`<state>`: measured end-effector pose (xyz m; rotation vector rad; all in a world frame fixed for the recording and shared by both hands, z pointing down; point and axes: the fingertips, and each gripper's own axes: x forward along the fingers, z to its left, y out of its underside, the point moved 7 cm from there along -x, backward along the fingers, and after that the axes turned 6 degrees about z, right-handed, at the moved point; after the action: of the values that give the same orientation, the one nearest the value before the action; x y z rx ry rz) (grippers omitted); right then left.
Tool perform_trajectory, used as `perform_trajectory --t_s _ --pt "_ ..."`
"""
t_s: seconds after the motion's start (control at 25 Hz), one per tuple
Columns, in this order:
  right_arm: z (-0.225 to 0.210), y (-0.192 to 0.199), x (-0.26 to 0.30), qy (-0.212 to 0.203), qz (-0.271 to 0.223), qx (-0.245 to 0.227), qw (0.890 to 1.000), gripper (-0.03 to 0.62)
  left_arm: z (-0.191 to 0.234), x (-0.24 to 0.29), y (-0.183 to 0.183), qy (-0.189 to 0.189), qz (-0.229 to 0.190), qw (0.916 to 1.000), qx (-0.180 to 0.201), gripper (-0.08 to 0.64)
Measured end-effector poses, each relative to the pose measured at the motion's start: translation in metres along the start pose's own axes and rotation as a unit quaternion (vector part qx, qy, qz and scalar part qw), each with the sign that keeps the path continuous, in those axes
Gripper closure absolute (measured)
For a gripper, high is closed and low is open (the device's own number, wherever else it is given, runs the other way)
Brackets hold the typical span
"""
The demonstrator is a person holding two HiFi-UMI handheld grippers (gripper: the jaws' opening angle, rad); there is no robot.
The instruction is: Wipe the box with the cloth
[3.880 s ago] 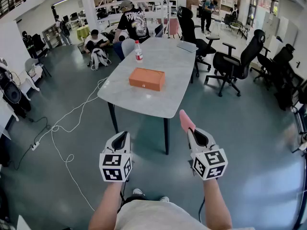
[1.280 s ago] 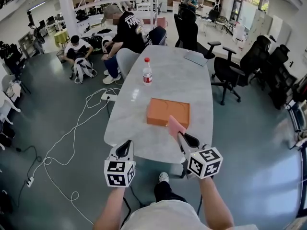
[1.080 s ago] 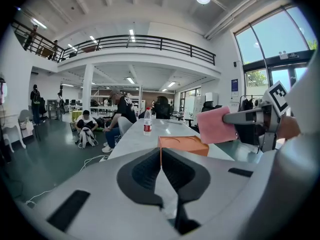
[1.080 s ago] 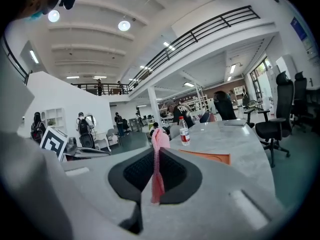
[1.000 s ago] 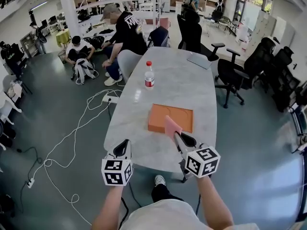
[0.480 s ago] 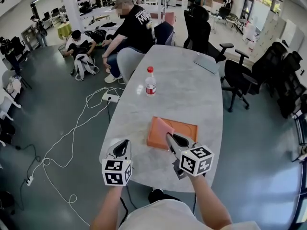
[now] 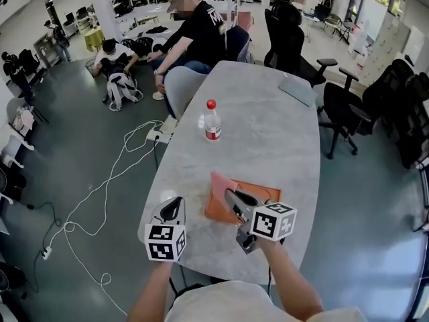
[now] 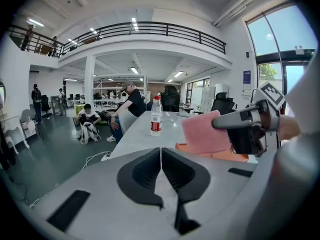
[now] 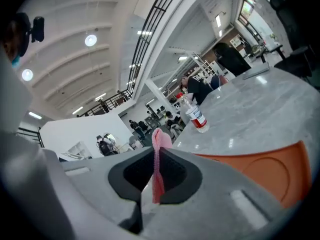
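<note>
A flat orange box (image 7: 265, 194) lies on the near part of the grey marble table (image 7: 268, 133). My right gripper (image 7: 230, 197) is shut on a pink cloth (image 7: 220, 184) that stands up over the box's left end. In the right gripper view the pink cloth (image 9: 157, 164) is pinched edge-on between the jaws, with the orange box (image 9: 260, 171) below to the right. My left gripper (image 7: 171, 208) is shut with nothing in it, at the table's near left edge. In the left gripper view, the pink cloth (image 8: 205, 132) shows above the orange box (image 8: 220, 155).
A water bottle (image 7: 212, 121) with a red cap stands mid-table; a laptop (image 7: 297, 90) lies at the far end. A person (image 7: 196, 32) sits at the far left corner beside a grey chair (image 7: 179, 86). Black office chairs (image 7: 348, 106) stand to the right. White cables (image 7: 100, 193) trail over the floor at left.
I have come up to the table, so the box is now right below me. My right gripper has carried the pink cloth over the box's left end. The left gripper stays low and shut.
</note>
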<state>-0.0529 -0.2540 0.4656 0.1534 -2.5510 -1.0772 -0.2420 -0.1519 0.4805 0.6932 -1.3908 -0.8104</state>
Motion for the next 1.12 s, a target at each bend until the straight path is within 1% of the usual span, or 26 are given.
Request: perform_trajectory --t_s 0.12,0.24,0.4,0.56,0.68,0.84,1.12 --pt "-0.006 -0.001 0.005 -0.022 0.002 0.028 0.999 0.577 -0.001 0.005 -0.004 -0.001 0.002 1.0 0.005 0.543" --pt "-0.015 0.002 0.012 -0.021 0.008 0.049 0.999 0.577 -0.001 0.008 -0.007 0.001 0.006 0.9999 0.012 0.543" --pt "-0.026 0.006 0.022 0.023 0.02 0.035 0.999 0.577 0.004 0.014 -0.01 0.004 0.009 0.9999 0.014 0.543" --pt "-0.032 0.011 0.032 0.071 0.033 0.005 0.997 0.577 0.009 0.026 -0.009 0.022 0.013 0.9994 0.021 0.543" --pt "-0.034 0.015 0.041 0.111 0.046 -0.015 0.993 0.578 0.015 0.036 -0.009 0.041 0.02 0.9985 0.03 0.543" --pt "-0.037 0.014 0.05 0.159 0.055 -0.025 0.985 0.577 0.021 0.051 -0.015 0.07 0.024 0.9964 0.041 0.545" --pt "-0.038 0.025 0.06 0.218 0.057 -0.033 0.974 0.577 0.031 0.069 -0.016 0.116 0.031 0.9907 0.064 0.543"
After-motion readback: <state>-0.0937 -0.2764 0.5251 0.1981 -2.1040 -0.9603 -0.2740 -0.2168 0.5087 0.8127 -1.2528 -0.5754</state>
